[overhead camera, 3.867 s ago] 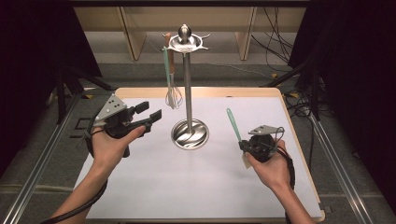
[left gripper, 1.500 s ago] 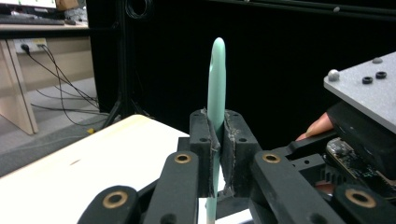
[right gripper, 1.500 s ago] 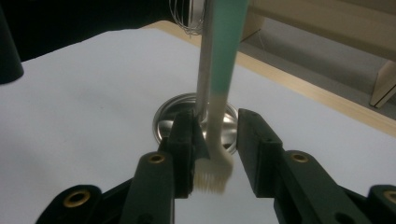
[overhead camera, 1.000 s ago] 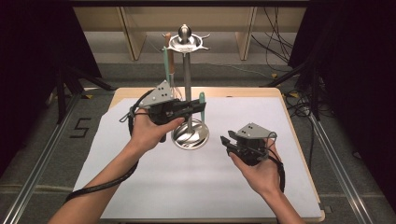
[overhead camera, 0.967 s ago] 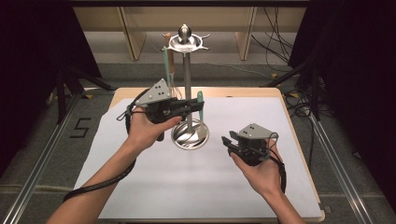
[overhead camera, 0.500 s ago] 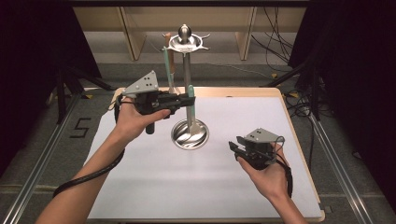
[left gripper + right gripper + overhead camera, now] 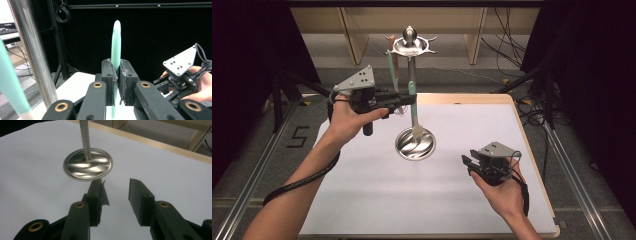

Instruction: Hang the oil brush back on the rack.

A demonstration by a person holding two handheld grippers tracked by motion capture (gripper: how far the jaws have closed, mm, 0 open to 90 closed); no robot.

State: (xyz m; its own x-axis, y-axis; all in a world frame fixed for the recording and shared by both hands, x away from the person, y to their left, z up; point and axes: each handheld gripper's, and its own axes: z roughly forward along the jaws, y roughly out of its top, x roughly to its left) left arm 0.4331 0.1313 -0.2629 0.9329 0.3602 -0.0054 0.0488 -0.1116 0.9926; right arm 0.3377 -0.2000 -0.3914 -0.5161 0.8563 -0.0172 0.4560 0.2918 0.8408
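White-covered worktop (image 7: 362, 200) with steel stand (image 7: 412, 90) as landmark: left gripper (image 7: 404, 100) jaws clamp a mint spatula (image 7: 413, 112) mid-handle beside the pole, likely light, slightly flexible, while right gripper (image 7: 469, 164) idles, jaws apart, nearer the person.

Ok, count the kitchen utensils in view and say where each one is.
3. A green-handled utensil is clamped in the left gripper beside the stand's pole. A green one and a brown one hang from the rack; more may hide behind.
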